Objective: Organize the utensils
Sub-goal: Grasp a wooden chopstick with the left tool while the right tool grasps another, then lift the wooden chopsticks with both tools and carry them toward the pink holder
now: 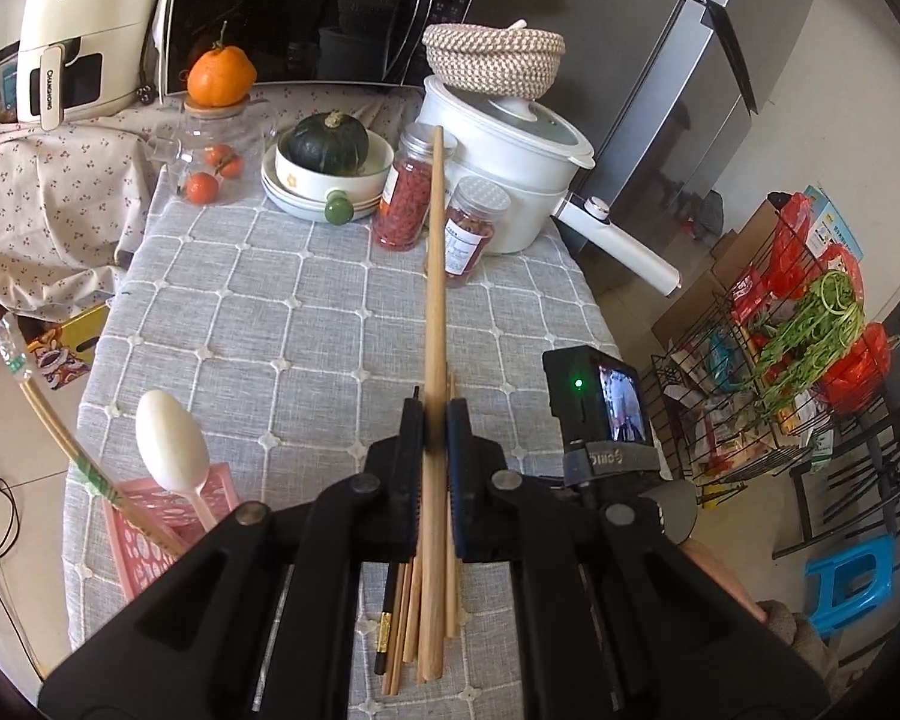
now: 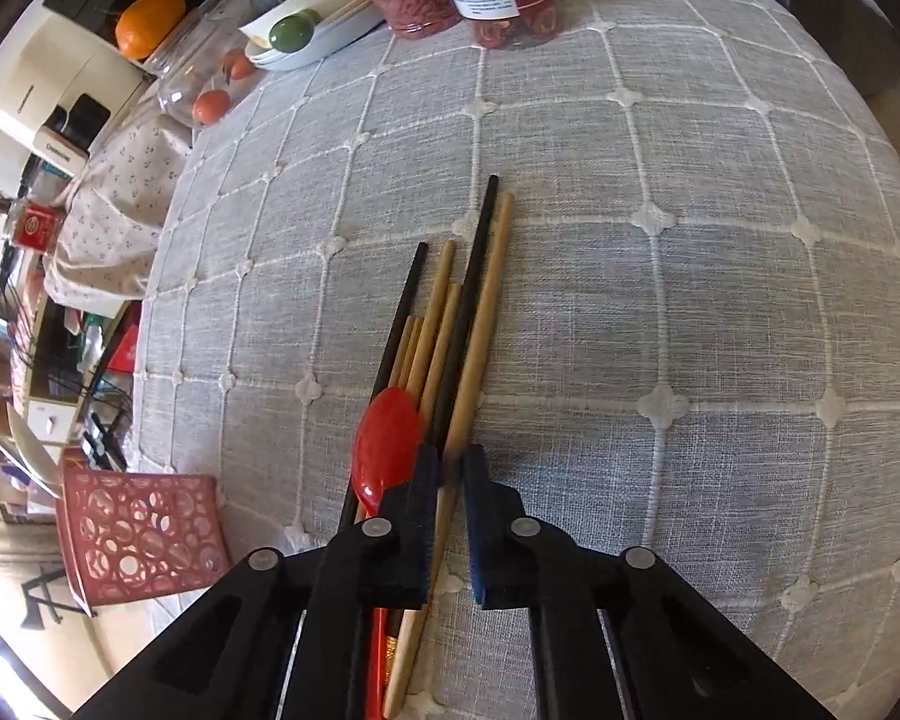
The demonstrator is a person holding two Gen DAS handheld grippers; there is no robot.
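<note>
The left gripper is clamped on one long wooden chopstick, held near its thick end so that most of its length juts forward over the table; with so much overhang it could pivot between the pads or swing into the jars ahead. The right gripper has its jaws drawn in over the pile of chopsticks lying on the cloth, apparently pinching a wooden one, though blur there hides how firm the hold is. The sticks lie touching side by side, so a lift could drag a black neighbour along or scatter the pile. The red spoon rests against the left jaw and may get nudged or carried up too. The pink holder, already containing a white spoon and a wrapped pair, stands at the table's near left corner; a careless drop could tip it over the edge.
</note>
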